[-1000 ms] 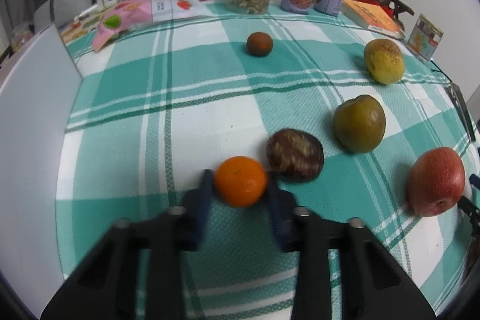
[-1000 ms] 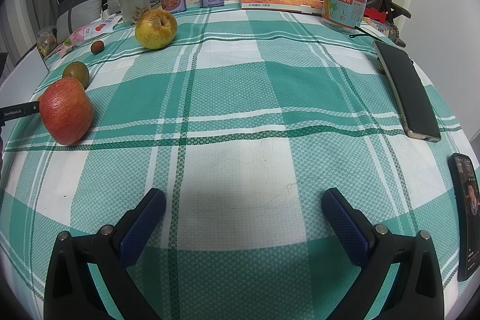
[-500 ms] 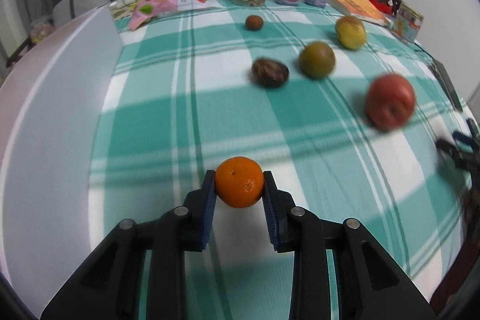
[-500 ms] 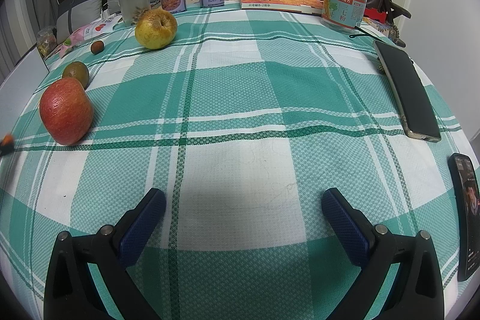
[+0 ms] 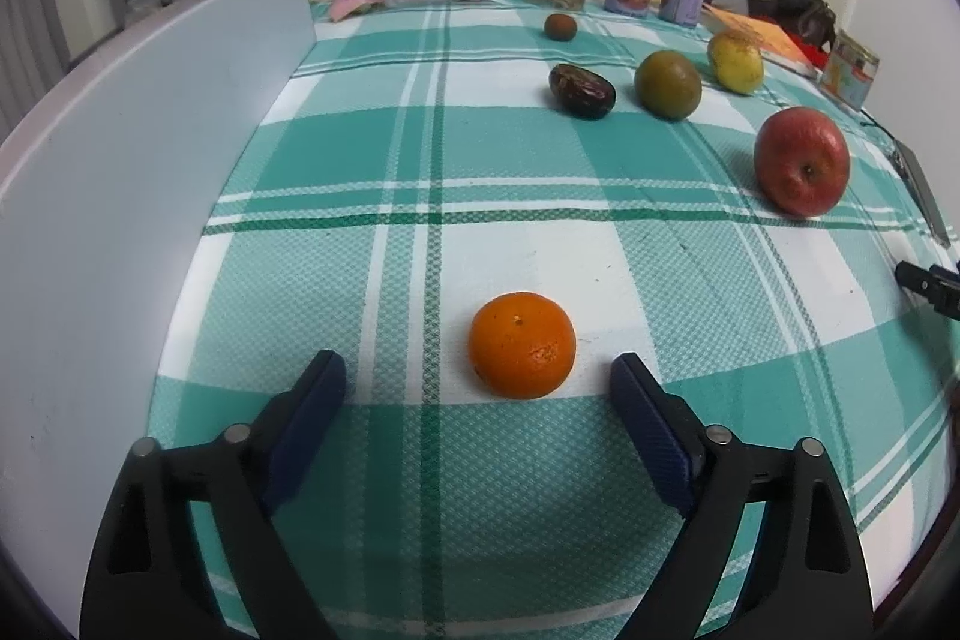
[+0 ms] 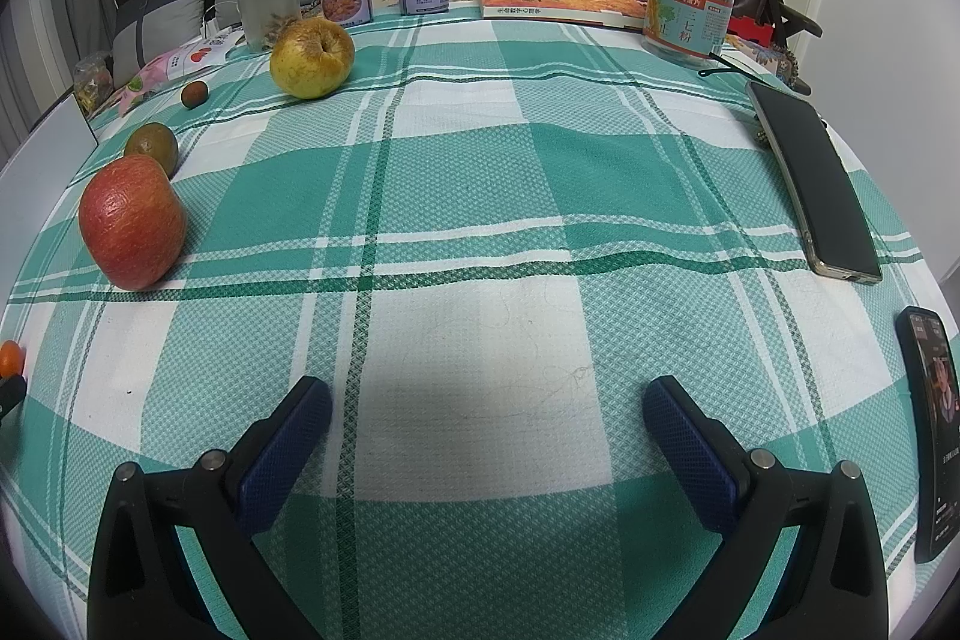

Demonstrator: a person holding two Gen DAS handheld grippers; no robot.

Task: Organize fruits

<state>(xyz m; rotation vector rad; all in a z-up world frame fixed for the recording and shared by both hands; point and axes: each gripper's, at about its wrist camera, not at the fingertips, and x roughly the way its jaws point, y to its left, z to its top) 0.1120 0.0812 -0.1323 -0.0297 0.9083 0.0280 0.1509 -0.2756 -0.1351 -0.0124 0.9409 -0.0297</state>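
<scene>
Left wrist: white board (image 5: 138, 196) beside orange (image 5: 521, 353).

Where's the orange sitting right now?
In the left wrist view, the orange rests on the checked cloth just ahead of the opening left gripper, apart from its pads, near the white board.

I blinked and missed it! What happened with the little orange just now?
The left gripper carried the orange toward the near edge, away from the other fruits, and its jaws are opening, leaving it resting free on the cloth. The right gripper stayed open and still; the red apple never moved.
</scene>
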